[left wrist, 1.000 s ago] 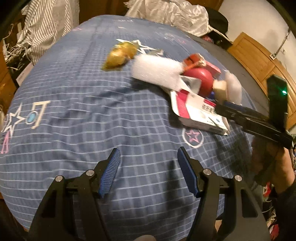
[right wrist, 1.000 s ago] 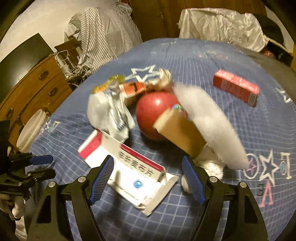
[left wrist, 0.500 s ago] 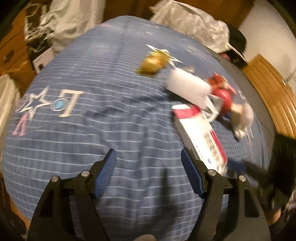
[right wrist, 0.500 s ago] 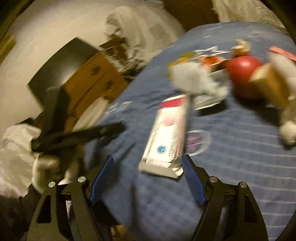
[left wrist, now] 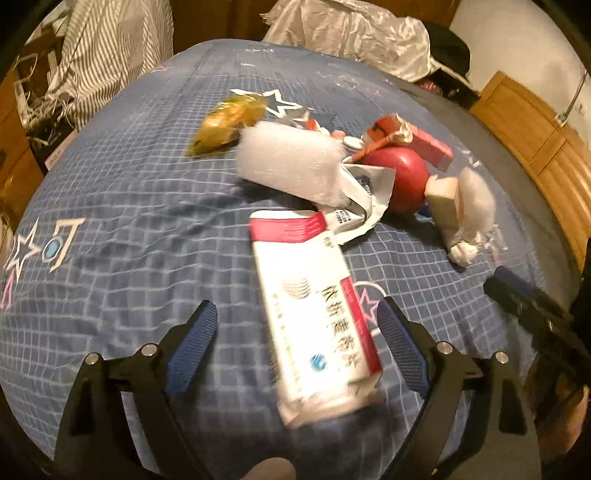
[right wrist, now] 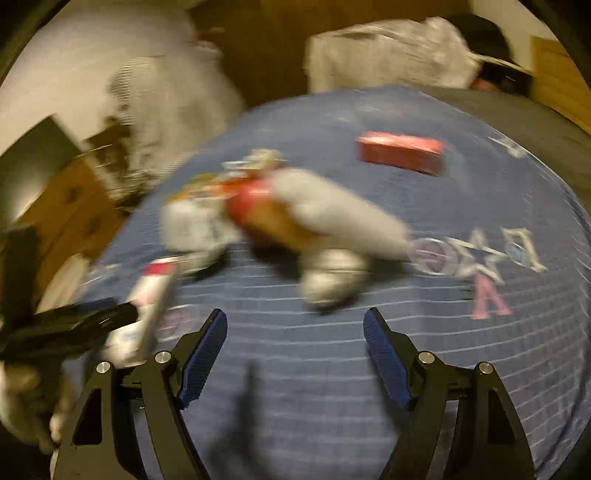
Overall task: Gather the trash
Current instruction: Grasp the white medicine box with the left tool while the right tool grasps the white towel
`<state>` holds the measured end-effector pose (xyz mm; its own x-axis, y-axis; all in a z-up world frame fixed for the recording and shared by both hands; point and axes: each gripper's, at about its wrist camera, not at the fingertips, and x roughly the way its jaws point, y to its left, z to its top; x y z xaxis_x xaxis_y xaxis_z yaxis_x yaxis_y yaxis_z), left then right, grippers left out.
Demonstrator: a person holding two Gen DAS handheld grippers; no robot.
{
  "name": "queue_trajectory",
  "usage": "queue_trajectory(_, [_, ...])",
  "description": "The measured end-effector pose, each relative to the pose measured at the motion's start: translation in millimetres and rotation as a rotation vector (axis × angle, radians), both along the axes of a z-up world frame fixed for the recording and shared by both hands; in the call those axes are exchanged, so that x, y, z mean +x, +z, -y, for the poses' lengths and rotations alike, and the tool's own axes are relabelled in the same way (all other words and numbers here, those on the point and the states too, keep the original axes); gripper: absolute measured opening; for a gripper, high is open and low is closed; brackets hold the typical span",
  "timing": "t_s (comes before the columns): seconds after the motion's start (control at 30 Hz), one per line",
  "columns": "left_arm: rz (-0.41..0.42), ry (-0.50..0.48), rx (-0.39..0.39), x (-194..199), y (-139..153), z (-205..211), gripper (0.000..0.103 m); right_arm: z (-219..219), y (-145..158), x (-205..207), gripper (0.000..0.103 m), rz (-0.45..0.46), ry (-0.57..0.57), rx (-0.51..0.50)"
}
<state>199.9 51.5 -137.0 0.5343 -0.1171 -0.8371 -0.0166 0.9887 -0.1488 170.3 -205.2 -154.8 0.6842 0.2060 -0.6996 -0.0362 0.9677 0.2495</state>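
A white-and-red medicine box (left wrist: 314, 314) lies flat on the blue checked bedcover (left wrist: 129, 221), between the fingers of my left gripper (left wrist: 297, 343). The jaws are opening, and the pads do not press on the box. Behind it is a trash pile: a white foam piece (left wrist: 288, 166), a yellow wrapper (left wrist: 225, 122), crumpled paper (left wrist: 365, 199), a red ball-like thing (left wrist: 402, 177), a red carton (left wrist: 428, 144) and a cardboard tube with white fluff (left wrist: 476, 199). My right gripper (right wrist: 295, 350) stands open over bare cover, short of the blurred pile (right wrist: 295, 214). It also shows in the left wrist view as the right gripper (left wrist: 532, 314).
A striped garment (left wrist: 103, 48) and a white cloth (left wrist: 351, 33) hang at the bed's far side. Wooden panels (left wrist: 535, 122) stand on the right and wooden drawers (right wrist: 74, 206) on the left. The left gripper (right wrist: 74, 325) and a hand show at the right wrist view's left edge.
The left gripper has come over the medicine box with its jaws spread wider. The right wrist view has swung from the bed's left edge back toward the pile; its jaws keep the same gap.
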Motion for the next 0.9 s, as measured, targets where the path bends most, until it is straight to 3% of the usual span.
queue_trajectory(0.17, [-0.024,0.032,0.092,14,-15,11,0.085,7,-10,28,0.077,-0.041,-0.02,-0.035])
queue_trajectory(0.37, [-0.016,0.05,0.109,14,-17,9,0.085,4,-18,65,0.076,-0.072,-0.041,-0.057])
queue_trajectory(0.47, [-0.013,0.045,0.113,9,-22,11,0.083,5,-28,73,0.056,-0.077,-0.052,-0.057])
queue_trajectory(0.53, [-0.003,0.043,0.115,4,-23,9,0.081,6,-28,71,0.037,-0.069,-0.047,-0.045])
queue_trajectory(0.6, [0.008,0.05,0.108,-2,-22,7,0.075,6,-28,64,0.035,-0.056,-0.034,-0.038])
queue_trajectory(0.67, [0.014,0.058,0.107,-6,-21,4,0.06,3,-27,55,0.034,-0.046,-0.007,-0.03])
queue_trajectory(0.73, [0.016,0.06,0.091,-9,-20,-2,0.053,-1,-27,42,0.034,-0.042,0.021,-0.019])
queue_trajectory(0.9, [0.024,0.041,0.052,-21,-19,-7,0.051,-18,-25,6,0.034,-0.032,0.115,0.037])
